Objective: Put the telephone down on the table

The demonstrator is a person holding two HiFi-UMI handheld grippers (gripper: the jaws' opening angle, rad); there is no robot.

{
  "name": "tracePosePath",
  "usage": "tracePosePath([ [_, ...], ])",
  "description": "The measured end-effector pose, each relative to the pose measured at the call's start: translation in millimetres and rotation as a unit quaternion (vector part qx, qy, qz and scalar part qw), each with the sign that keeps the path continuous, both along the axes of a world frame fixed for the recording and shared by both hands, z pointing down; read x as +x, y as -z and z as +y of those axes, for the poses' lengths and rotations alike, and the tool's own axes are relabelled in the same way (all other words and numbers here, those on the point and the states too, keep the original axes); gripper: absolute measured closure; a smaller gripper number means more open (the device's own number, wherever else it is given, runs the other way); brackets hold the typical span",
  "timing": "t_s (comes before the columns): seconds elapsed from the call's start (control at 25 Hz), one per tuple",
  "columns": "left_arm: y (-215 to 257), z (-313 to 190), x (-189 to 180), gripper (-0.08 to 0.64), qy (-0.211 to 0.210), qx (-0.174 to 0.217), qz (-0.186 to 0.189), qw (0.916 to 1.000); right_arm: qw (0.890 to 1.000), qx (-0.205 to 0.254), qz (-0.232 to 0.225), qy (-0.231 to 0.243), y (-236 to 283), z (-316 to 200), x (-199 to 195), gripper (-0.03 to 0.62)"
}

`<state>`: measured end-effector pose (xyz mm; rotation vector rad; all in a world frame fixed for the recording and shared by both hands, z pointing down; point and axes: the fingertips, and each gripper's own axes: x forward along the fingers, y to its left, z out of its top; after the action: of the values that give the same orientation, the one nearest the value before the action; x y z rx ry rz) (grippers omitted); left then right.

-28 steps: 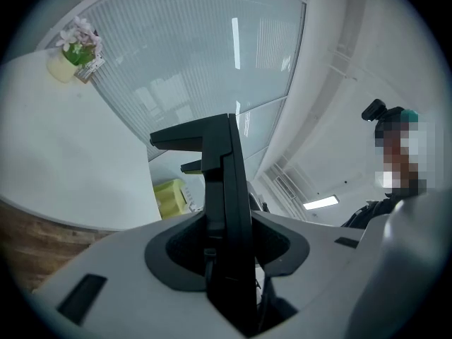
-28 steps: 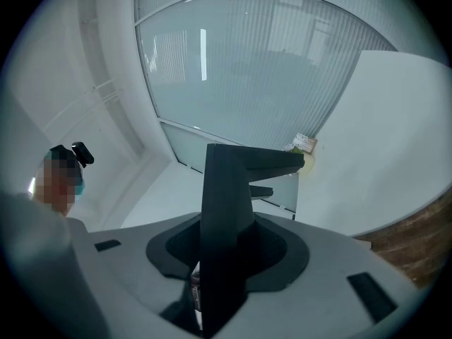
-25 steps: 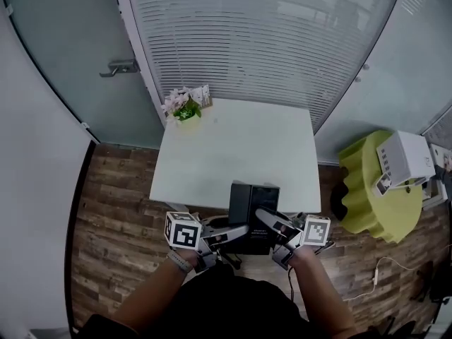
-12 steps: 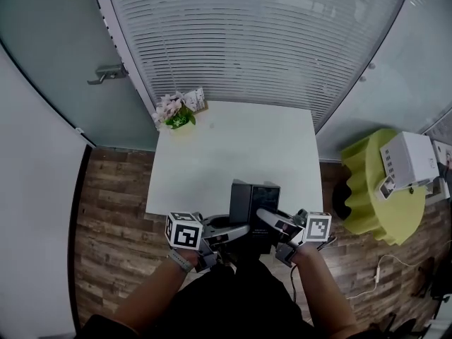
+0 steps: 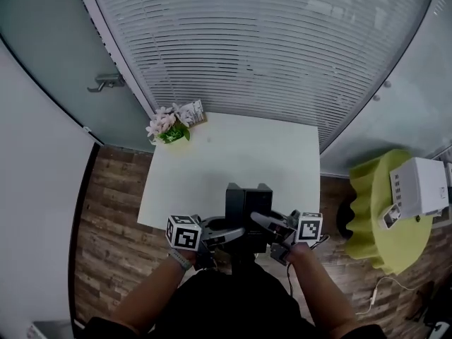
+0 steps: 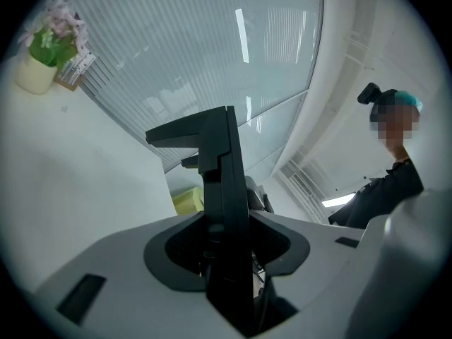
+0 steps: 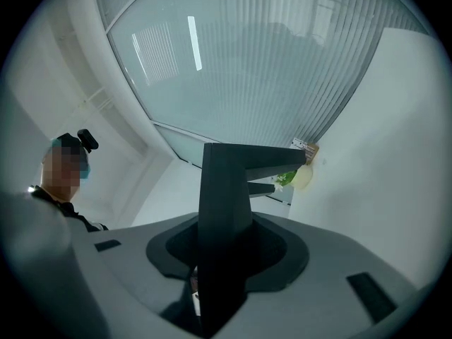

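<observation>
The black telephone (image 5: 248,202) is held between both grippers, over the near edge of the white table (image 5: 212,157). My left gripper (image 5: 227,230) is shut on its left side and my right gripper (image 5: 264,222) on its right side. In the left gripper view the telephone (image 6: 224,182) stands as a dark slab clamped between the grey jaws of the left gripper (image 6: 226,254). The right gripper view shows the same telephone (image 7: 223,189) pinched in the right gripper (image 7: 224,254). Whether the telephone's underside touches the tabletop is hidden.
A pot of pink flowers (image 5: 165,128) and a small card (image 5: 189,111) stand at the table's far left corner. A glass wall with blinds (image 5: 268,55) runs behind. A yellow-green stool (image 5: 381,221) carrying a white box (image 5: 422,186) stands to the right, over wooden floor (image 5: 106,224).
Both grippers have carried the telephone forward and a little lower, from in front of the table to over its near edge. The grips look unchanged.
</observation>
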<state>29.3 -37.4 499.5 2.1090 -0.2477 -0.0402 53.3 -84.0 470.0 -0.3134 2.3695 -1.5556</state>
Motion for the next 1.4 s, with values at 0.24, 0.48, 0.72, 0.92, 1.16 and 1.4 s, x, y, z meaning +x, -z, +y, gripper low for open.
tracePosePath([
  [0.24, -17, -33, 13, 0.376, 0.019, 0.0, -0.006, 0.9998, 1.0, -0.013, -0.018, 0.013, -21, -33, 13, 0.42],
  [0.48, -47, -52, 7, 0.376, 0.006, -0.019, -0.009, 0.9998, 1.0, -0.024, -0.011, 0.014, -50, -54, 7, 0.42],
  [0.72, -78, -73, -3, 0.376, -0.017, -0.038, -0.009, 0.9991, 0.999, -0.036, -0.003, -0.005, -82, -74, -2, 0.42],
  [0.92, -98, -91, -12, 0.376, -0.029, -0.04, -0.001, 0.9988, 0.999, -0.031, -0.004, -0.008, -100, -93, -11, 0.42],
  [1.16, -109, -108, -22, 0.376, -0.01, -0.039, 0.01, 0.9991, 0.998, -0.048, -0.022, -0.025, -119, -102, -10, 0.422],
  [1.4, -117, -126, -33, 0.374, 0.007, -0.04, 0.006, 0.9992, 0.997, -0.069, -0.021, -0.031, -134, -106, -8, 0.422],
])
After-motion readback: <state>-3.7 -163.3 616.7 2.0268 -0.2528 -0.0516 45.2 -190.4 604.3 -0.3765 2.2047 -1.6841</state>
